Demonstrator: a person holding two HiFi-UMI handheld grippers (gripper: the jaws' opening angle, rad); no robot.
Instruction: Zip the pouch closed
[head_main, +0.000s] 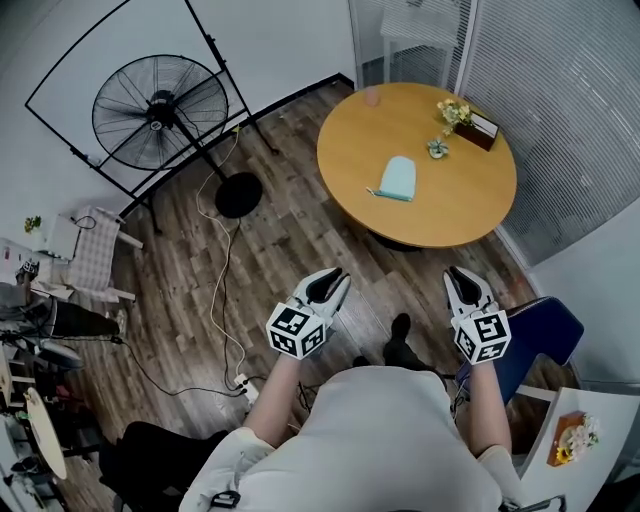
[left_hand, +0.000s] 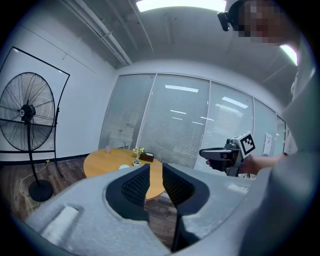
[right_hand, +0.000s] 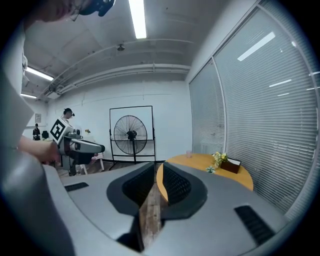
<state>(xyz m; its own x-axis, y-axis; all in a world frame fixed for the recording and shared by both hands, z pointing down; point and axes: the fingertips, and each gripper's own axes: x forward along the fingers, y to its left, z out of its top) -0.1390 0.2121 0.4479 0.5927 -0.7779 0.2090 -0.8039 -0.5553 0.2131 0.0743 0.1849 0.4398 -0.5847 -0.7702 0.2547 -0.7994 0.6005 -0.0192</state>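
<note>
A light-blue pouch (head_main: 397, 178) lies flat near the middle of the round wooden table (head_main: 470, 210); it shows as a small pale shape (left_hand: 123, 167) in the left gripper view. Both grippers hang in the air in front of the person, well short of the table. My left gripper (head_main: 333, 281) (left_hand: 156, 167) has its jaws nearly together with only a thin slit and nothing in it. My right gripper (head_main: 457, 278) (right_hand: 159, 167) stands the same way, empty. Each gripper sees the other: the right gripper (left_hand: 227, 155), the left gripper (right_hand: 80, 146).
On the table's far side stand a small flower bunch (head_main: 455, 112), a brown box (head_main: 478, 130) and a pink cup (head_main: 372, 96). A standing fan (head_main: 160, 110) with a round base (head_main: 238, 194) and floor cables are at the left. A blue chair (head_main: 545, 335) sits at the right.
</note>
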